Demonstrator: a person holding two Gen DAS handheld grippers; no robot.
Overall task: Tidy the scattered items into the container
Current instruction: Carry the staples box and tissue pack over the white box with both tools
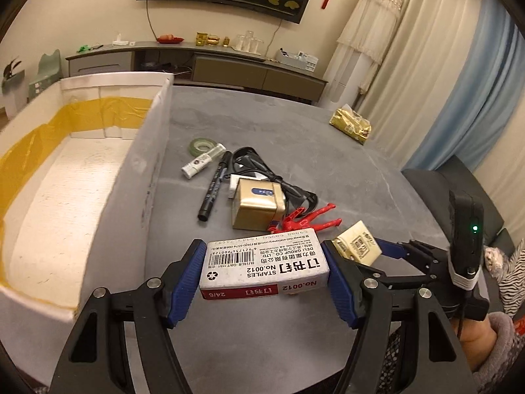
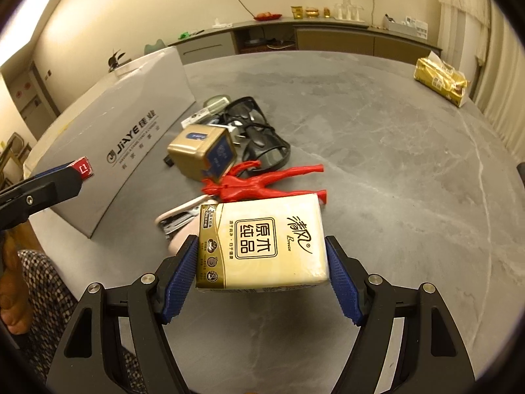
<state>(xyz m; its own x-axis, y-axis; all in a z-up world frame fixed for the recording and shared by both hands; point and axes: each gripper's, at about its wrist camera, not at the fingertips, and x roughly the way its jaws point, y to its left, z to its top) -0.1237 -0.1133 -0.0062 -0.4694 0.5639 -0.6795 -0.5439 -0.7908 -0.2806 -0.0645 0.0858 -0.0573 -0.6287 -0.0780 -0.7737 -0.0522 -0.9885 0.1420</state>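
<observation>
Left gripper [image 1: 264,271] clamping staples box [image 1: 264,264], right gripper [image 2: 262,262] squeezing tissue pack [image 2: 262,243]. Risk imo: soft pack slipping, or box clipping white container wall [image 1: 154,151], frame left.

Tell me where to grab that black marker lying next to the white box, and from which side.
Grip the black marker across the middle of its barrel, coming straight down from above. It lies flat on the grey table, so only its long sides are offered. The fingers should close across its width; the white box and the gold box flank it loosely.
</observation>
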